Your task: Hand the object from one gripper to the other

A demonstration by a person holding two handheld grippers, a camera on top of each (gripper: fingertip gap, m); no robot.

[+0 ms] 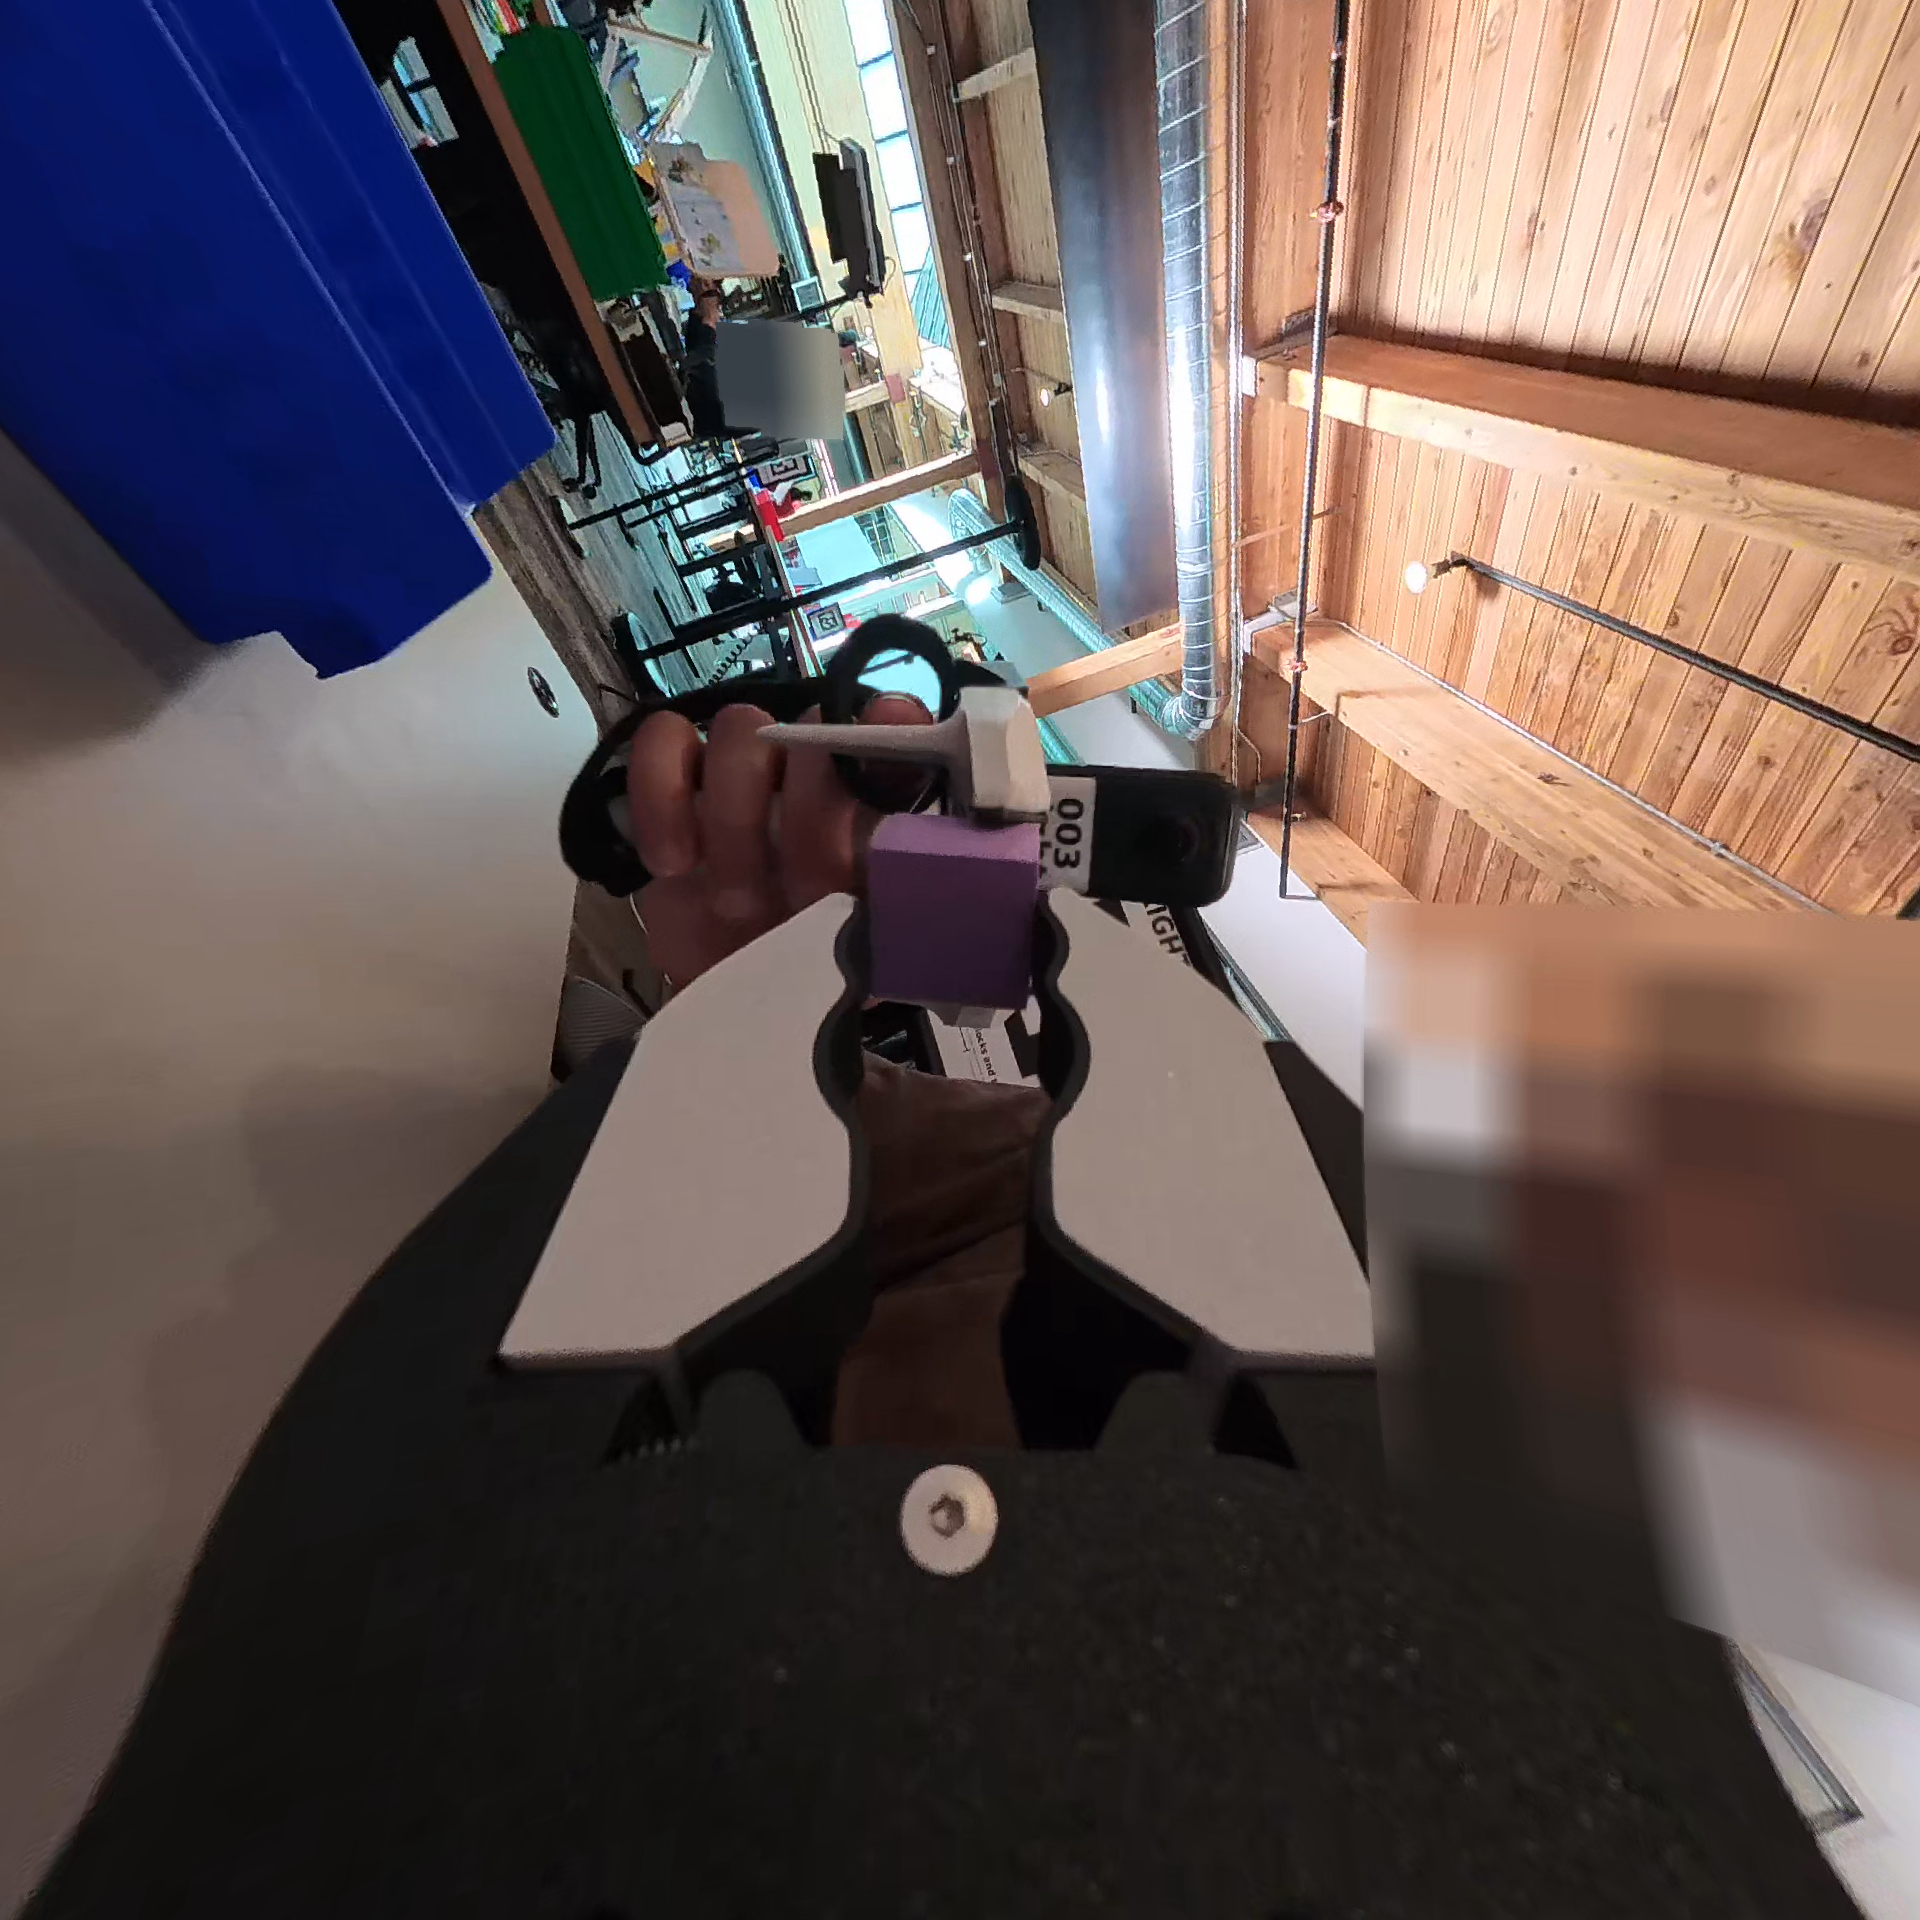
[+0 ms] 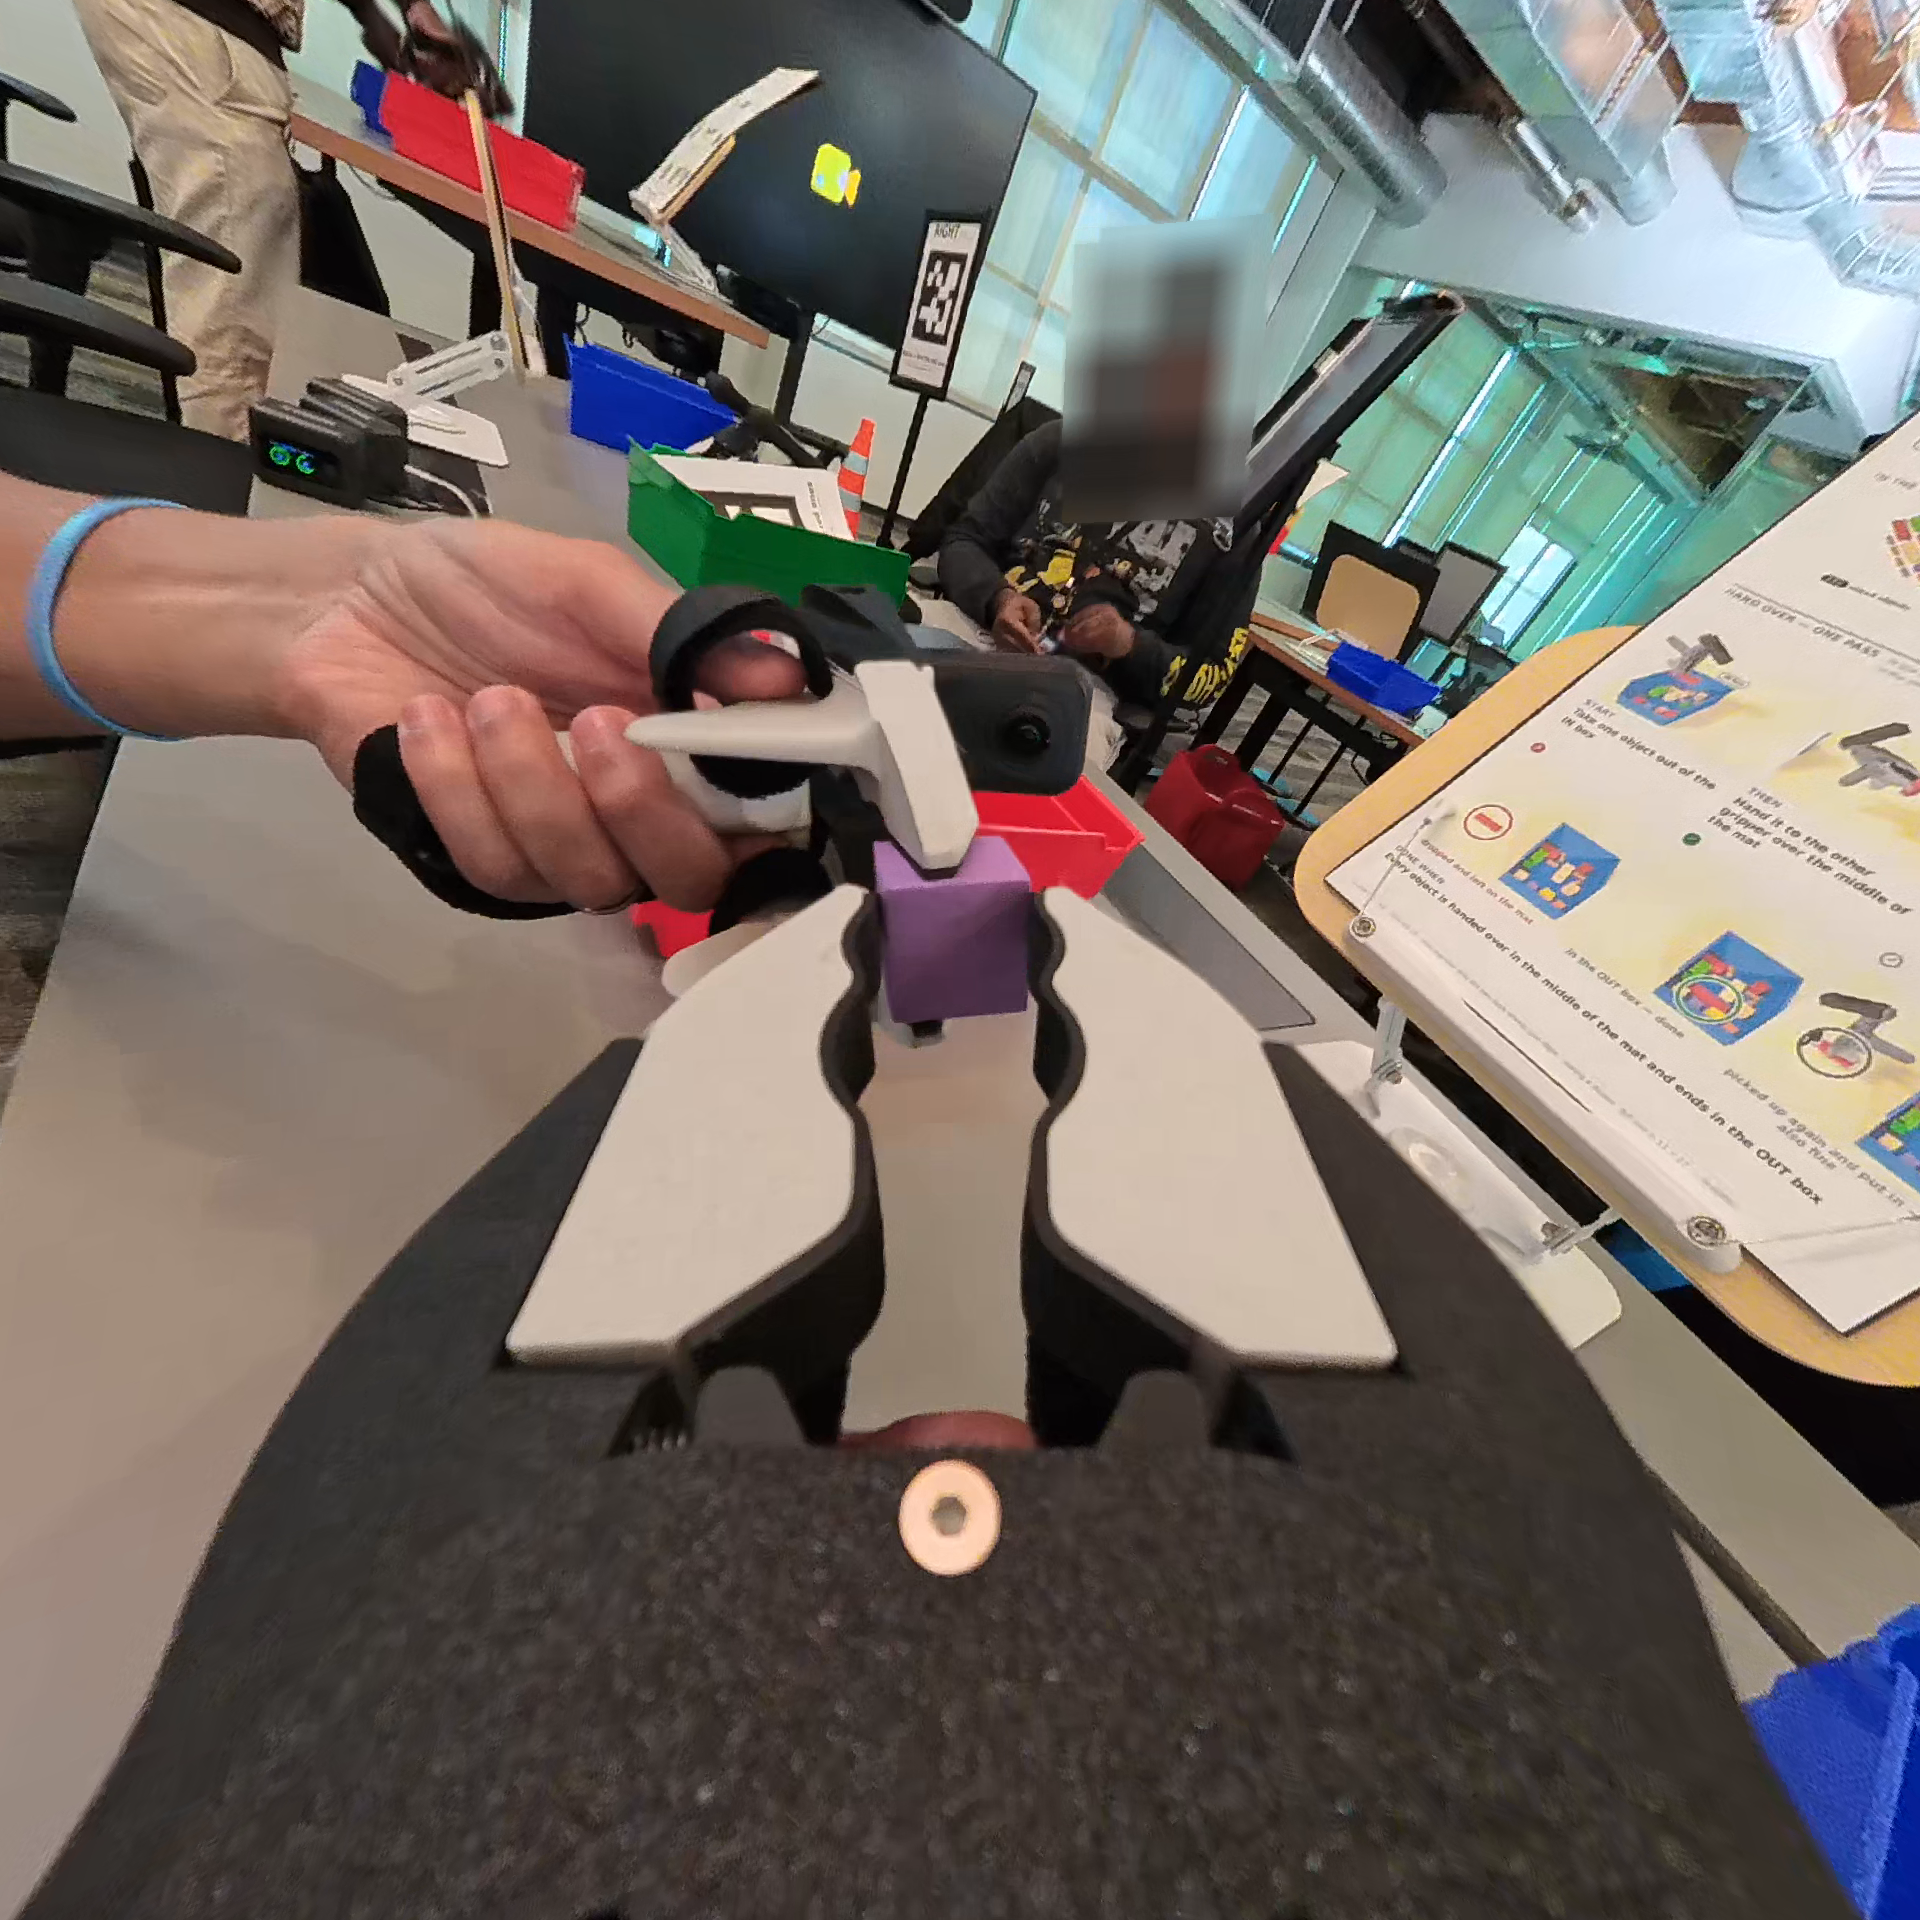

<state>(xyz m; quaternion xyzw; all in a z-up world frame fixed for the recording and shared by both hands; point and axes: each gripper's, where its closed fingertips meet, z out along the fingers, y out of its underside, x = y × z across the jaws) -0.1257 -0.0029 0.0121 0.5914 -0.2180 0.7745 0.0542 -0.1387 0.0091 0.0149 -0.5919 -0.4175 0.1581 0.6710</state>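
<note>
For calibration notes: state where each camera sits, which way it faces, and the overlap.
Left wrist view: on the left hand-held gripper, rolled sideways, facing the wooden ceiling; own fingers show.
Right wrist view: on the right hand-held gripper, facing across the grey table; own fingers show.
Shared: the purple block; each sees the other's holding hand.

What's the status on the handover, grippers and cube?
Left gripper shut on purple cube. Right gripper around the same cube, fingers at its sides; full contact unclear. Cube held in mid-air above the table. Nothing in the way.
</note>
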